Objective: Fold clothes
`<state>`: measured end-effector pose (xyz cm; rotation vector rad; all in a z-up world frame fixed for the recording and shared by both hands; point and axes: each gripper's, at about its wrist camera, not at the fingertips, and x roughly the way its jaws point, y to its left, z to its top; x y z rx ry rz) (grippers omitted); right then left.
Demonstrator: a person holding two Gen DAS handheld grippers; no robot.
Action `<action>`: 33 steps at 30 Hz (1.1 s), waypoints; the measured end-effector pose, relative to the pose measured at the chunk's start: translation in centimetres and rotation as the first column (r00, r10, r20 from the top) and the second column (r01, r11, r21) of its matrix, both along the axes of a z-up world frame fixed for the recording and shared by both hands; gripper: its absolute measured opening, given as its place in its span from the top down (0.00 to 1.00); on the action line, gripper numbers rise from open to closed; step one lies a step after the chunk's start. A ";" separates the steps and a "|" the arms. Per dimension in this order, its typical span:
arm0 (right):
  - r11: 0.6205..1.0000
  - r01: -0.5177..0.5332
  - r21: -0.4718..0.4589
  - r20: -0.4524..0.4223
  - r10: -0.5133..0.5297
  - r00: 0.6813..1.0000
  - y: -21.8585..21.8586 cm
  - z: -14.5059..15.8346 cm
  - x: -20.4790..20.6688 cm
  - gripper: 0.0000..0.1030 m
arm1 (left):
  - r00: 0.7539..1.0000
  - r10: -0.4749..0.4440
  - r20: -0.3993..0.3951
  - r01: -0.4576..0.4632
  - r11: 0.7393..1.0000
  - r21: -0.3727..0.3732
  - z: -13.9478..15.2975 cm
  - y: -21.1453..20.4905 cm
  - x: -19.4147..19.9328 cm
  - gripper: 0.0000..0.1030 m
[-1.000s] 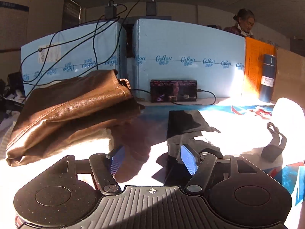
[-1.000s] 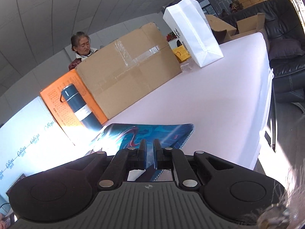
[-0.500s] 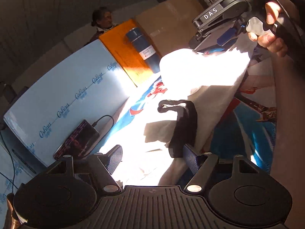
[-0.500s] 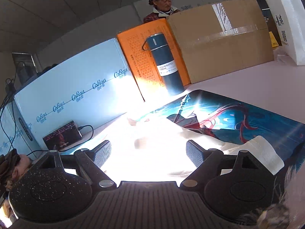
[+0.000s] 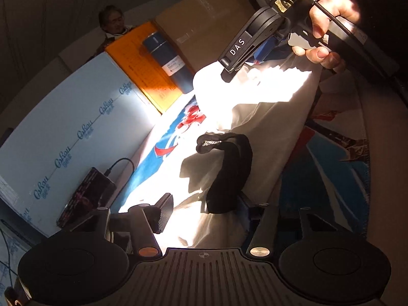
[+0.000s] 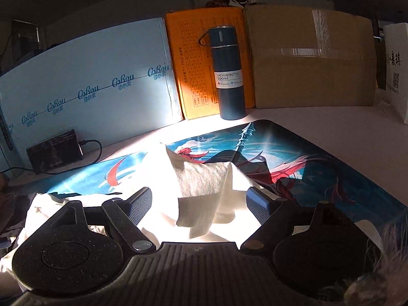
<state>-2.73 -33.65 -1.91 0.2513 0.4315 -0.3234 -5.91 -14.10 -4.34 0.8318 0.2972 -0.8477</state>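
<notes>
Left gripper point(image 5: 204, 207) closing around white garment point(image 5: 255, 127), right gripper point(image 6: 200, 204) closing

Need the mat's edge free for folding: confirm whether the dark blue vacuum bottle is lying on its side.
No. The dark blue vacuum bottle stands upright against the orange box.

Garment point(image 6: 204, 186) lies bunched on the near-left part of the printed mat point(image 6: 318, 158), which lies on the table point(image 6: 357, 127); a dark strap point(image 5: 229, 168) lies on top of the garment, at its end near the left gripper point(image 5: 204, 207). Along the table's far edge, left to right in the right wrist view: foam panel point(image 6: 89, 76), printed board point(image 6: 193, 63), cardboard box point(image 6: 311, 58), paper bag point(image 6: 395, 71) at the far-right corner. Vacuum bottle point(image 6: 228, 74) stands upright before the printed board just behind the mat's far edge, and a power bank point(image 6: 54, 151) with a cable plugged in lies before the foam panel, left of the mat.
</notes>
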 end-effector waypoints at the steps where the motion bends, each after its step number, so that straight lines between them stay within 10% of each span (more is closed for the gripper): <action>1: 1.000 -0.001 -0.005 0.000 0.001 1.000 0.0 0.0 0.0 0.41 | 0.999 0.000 -0.044 -0.001 1.000 -0.022 0.1 0.2 0.5 0.80; 6: 0.999 0.007 -0.053 0.007 -0.007 1.000 -0.7 0.1 0.1 0.92 | 0.997 0.048 -0.064 -0.058 0.986 -0.157 2.0 1.2 1.8 0.88; 10: 0.988 0.043 -0.145 0.045 -0.037 0.998 -0.9 0.9 0.5 0.96 | 0.985 0.164 0.057 -0.142 0.948 -0.284 4.2 0.3 4.1 0.89; 18: 0.957 0.141 -0.253 0.047 -0.133 0.990 -4.5 1.9 3.0 0.97 | 0.956 0.290 0.044 -0.232 0.840 -0.491 7.8 -3.8 12.8 0.90; 33: 0.955 0.101 -0.277 -0.207 -0.162 0.965 -12.9 -0.4 12.0 0.93 | 0.916 0.378 -0.133 -0.401 0.875 -0.272 1.2 -14.3 26.0 0.82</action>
